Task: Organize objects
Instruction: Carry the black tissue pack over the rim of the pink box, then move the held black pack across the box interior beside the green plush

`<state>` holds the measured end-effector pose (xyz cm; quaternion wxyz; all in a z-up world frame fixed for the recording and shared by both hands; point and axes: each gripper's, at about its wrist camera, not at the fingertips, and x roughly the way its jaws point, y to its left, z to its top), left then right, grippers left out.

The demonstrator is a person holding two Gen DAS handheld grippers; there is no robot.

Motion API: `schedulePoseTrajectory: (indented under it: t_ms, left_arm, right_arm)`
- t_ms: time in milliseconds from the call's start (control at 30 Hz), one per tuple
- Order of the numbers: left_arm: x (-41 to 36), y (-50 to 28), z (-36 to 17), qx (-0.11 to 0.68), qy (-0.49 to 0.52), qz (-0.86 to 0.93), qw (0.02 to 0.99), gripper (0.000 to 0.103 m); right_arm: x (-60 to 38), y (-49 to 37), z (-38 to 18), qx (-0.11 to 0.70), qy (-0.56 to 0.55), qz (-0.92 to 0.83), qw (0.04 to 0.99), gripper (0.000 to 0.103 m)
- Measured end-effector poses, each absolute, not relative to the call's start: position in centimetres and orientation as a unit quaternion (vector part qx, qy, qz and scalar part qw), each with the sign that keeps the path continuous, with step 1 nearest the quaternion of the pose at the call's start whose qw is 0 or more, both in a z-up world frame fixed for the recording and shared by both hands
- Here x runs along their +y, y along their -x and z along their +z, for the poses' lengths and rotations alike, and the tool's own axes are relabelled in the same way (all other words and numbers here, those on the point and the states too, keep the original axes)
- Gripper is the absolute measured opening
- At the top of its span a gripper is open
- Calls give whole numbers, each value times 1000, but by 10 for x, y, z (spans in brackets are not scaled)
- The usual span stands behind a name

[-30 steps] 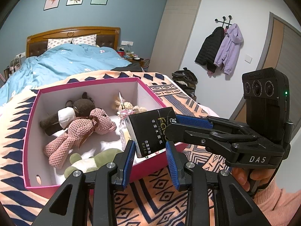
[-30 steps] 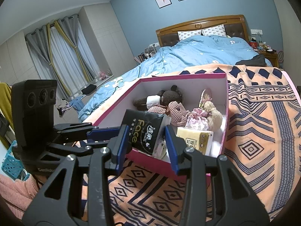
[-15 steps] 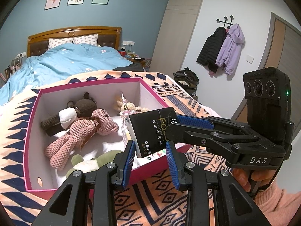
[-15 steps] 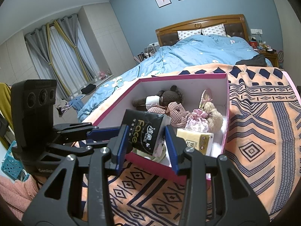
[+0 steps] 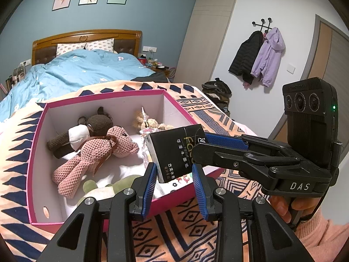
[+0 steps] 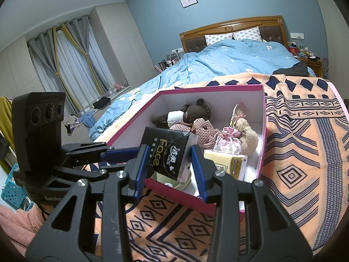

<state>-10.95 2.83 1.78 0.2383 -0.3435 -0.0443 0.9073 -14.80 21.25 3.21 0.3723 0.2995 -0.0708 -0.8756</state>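
A pink-rimmed white box (image 5: 36, 135) lies on the patterned blanket and also shows in the right wrist view (image 6: 265, 118). It holds a pink knitted bear (image 5: 91, 152), a brown plush (image 5: 96, 122), a beige bear (image 6: 246, 131), a floral pouch (image 6: 229, 142), a yellow tissue pack (image 6: 226, 161) and a green plush (image 5: 102, 187). My right gripper (image 6: 170, 168) is shut on a black tissue pack (image 6: 168, 150) above the box's near right corner; the pack also shows in the left wrist view (image 5: 174, 152). My left gripper (image 5: 174, 187) is open and empty just before the pack.
The box sits on an orange and navy patterned blanket (image 6: 305, 152) at the foot of a bed with a blue duvet (image 5: 76, 72). Coats (image 5: 257, 56) hang on the wall at the right. Curtains (image 6: 69, 65) and floor clutter are at the left.
The black tissue pack has moved slightly further over the box in my right gripper. My left gripper has stayed open in about the same place.
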Motion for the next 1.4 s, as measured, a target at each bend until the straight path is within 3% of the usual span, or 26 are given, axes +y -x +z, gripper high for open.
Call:
schedulePoseTrajectory:
  t_ms: [1400]
  left_arm:
    - [21,121,12,-49,350,907,227,33]
  right_arm:
    - [204,158,29,-66,-310,-871,375,42]
